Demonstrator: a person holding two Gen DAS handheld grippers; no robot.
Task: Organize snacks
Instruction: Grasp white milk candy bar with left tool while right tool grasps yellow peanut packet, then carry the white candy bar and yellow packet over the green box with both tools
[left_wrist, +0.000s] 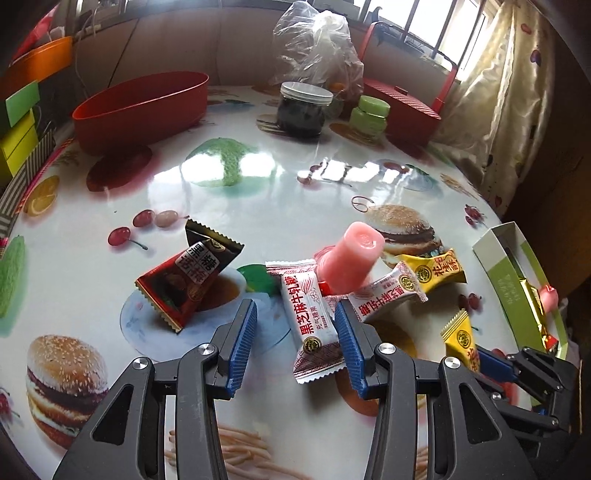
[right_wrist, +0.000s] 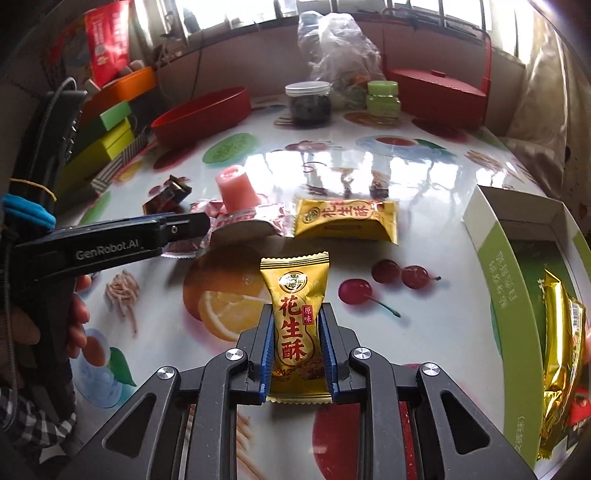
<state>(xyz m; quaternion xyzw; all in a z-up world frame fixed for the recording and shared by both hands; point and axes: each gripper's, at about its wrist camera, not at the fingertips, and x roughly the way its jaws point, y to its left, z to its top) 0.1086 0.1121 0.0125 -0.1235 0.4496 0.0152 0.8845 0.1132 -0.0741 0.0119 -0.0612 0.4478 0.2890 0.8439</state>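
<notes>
My left gripper (left_wrist: 295, 314) is open, its jaws on either side of a white sesame nougat packet (left_wrist: 312, 321) lying on the table. Behind it are a pink jelly cup (left_wrist: 351, 264), a second white packet (left_wrist: 388, 295), a yellow peanut crisp packet (left_wrist: 436, 273) and a dark red packet (left_wrist: 188, 277). My right gripper (right_wrist: 297, 332) is shut on a yellow peanut crisp packet (right_wrist: 295, 321), held just above the table. Another yellow packet (right_wrist: 347, 219) lies beyond it. A green-and-white box (right_wrist: 513, 280) at right holds a gold packet (right_wrist: 561, 354).
A red oval bowl (left_wrist: 144, 107) stands at the back left. A dark jar with a white lid (left_wrist: 303, 110), a green jar (left_wrist: 371, 114), a clear plastic bag (left_wrist: 317, 48) and a red box (left_wrist: 400, 110) stand at the back. Coloured boxes (right_wrist: 110, 136) sit at the table's left edge.
</notes>
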